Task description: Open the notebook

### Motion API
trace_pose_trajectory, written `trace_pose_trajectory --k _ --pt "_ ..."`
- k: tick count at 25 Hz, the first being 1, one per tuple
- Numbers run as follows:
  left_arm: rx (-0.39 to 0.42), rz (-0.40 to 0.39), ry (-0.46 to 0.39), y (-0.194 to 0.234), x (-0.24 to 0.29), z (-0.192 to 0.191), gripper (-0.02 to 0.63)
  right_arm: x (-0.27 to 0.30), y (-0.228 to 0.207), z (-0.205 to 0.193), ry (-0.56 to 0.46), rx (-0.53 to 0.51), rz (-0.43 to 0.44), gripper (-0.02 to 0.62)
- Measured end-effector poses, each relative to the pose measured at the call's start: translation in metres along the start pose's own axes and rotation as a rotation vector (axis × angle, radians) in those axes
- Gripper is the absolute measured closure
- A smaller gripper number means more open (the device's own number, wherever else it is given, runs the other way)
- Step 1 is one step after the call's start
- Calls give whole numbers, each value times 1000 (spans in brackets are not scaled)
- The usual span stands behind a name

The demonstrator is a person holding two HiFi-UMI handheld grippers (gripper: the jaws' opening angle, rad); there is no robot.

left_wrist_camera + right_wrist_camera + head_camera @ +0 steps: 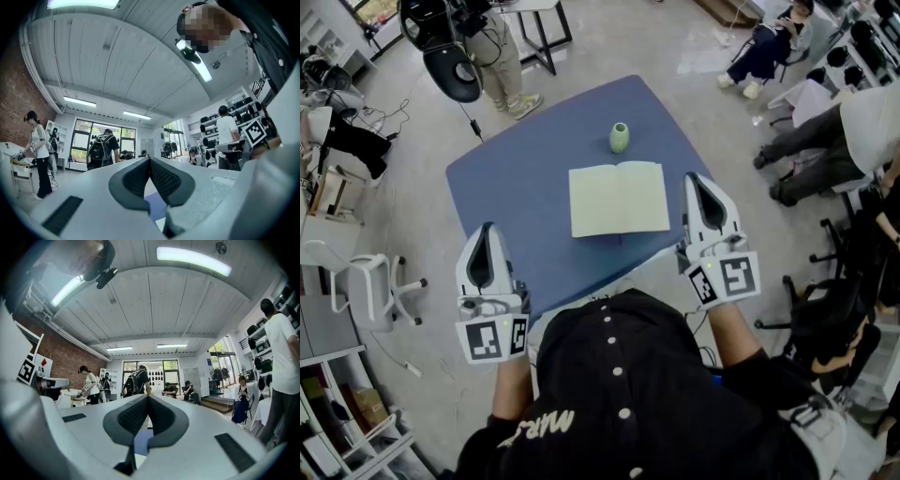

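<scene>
The notebook (619,199) is already lying open on the blue table (516,178), so the task seems finished. The left gripper (487,230) and the right gripper (695,180) are hovering closed and empty beside it; probably only pulling back is remaining.

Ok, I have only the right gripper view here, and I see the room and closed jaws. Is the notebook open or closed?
Observer: Open. In the head view the notebook lies flat on the blue table, with both pages showing.
Operator: And the left hand-held gripper, does it hold something?
Observer: No. In the left gripper view the left hand-held gripper has its jaws together, with nothing between them.
</scene>
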State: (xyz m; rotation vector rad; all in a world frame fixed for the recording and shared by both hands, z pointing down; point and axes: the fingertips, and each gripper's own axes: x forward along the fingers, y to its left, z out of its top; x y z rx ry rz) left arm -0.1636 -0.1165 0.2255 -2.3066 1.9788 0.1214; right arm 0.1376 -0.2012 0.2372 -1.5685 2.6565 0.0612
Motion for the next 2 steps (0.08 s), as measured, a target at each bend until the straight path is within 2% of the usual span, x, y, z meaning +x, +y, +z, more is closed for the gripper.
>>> trace_pose_trajectory --k 2 --pt "0 0 2 -2 0 0 603 0 -1 1 1 -4 1 592"
